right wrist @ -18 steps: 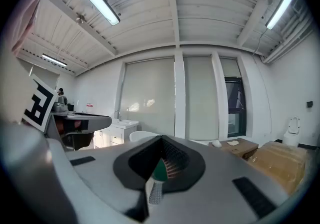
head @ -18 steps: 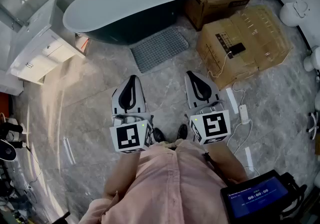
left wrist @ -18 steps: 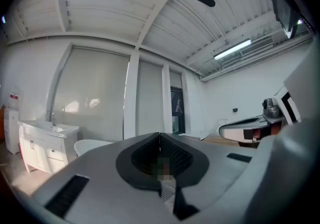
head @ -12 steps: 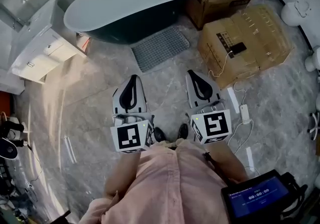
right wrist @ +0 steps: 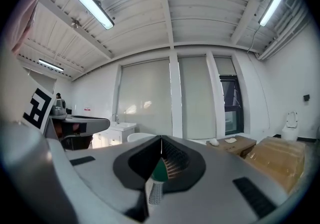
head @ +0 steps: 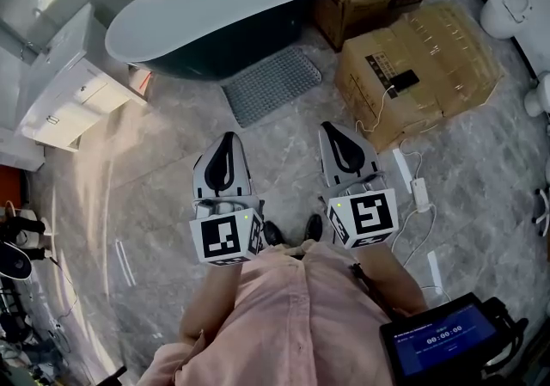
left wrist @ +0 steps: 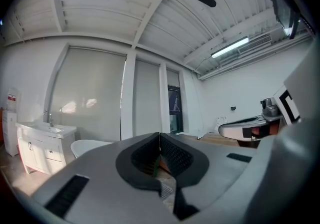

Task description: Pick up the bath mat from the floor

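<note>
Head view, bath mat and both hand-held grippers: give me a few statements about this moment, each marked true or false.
1. The bath mat lies flat on the floor beside the bathtub. True.
2. The left hand-held gripper is shut on the bath mat. False: its jaws are together with nothing between them, and it is held short of the mat.
3. The right hand-held gripper has its jaws wide apart. False: its jaws are closed together, with nothing held.
4. A large cardboard box stands to the right of the mat in the head view. True.
</note>
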The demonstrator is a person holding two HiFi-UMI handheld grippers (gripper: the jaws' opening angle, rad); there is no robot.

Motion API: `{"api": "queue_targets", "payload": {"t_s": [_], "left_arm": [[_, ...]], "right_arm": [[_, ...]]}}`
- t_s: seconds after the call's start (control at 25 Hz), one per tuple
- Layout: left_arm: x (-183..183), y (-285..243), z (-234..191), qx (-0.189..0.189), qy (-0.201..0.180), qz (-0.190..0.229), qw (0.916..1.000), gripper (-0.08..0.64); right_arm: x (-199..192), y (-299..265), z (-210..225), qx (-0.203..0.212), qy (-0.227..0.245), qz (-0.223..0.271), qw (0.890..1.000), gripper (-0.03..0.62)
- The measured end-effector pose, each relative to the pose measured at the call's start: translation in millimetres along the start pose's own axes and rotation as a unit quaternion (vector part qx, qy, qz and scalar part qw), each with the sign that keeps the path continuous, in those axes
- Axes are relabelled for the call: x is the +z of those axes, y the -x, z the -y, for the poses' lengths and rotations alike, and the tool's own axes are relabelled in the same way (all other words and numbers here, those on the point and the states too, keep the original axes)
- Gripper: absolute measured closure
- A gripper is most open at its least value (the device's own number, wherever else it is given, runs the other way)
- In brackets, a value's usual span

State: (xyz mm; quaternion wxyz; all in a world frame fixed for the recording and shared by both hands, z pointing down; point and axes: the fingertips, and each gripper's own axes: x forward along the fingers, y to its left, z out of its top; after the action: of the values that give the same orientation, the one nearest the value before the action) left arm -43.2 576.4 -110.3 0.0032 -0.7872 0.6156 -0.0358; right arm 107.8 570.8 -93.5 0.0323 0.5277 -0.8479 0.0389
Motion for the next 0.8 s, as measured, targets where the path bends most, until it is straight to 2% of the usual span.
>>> {"api": "queue_targets", "payload": {"t_s": [0.2,0.4,0.8], "left_arm": [[-0.2,-7.8,22.4,-0.003,-0.003,0.002,1.0000,0.534],[-2.3,-13.2,33.7,0.013,-0.001,0.002,0.9999,0.534],[-18.9,-43.6,23.1,0.024,-0.003,-0.022,0.9995,0.534]], "right_arm": [[-5.3,8.9,23.0,-0.005,0.006,-0.004,1.000,0.574],[-8.5,15.1,43.0,0.000,0.006,-0.008,1.000,0.574],[-25.8,-15.0,60.9,0.003,-0.007,-0.028,1.000,0.573]]}}
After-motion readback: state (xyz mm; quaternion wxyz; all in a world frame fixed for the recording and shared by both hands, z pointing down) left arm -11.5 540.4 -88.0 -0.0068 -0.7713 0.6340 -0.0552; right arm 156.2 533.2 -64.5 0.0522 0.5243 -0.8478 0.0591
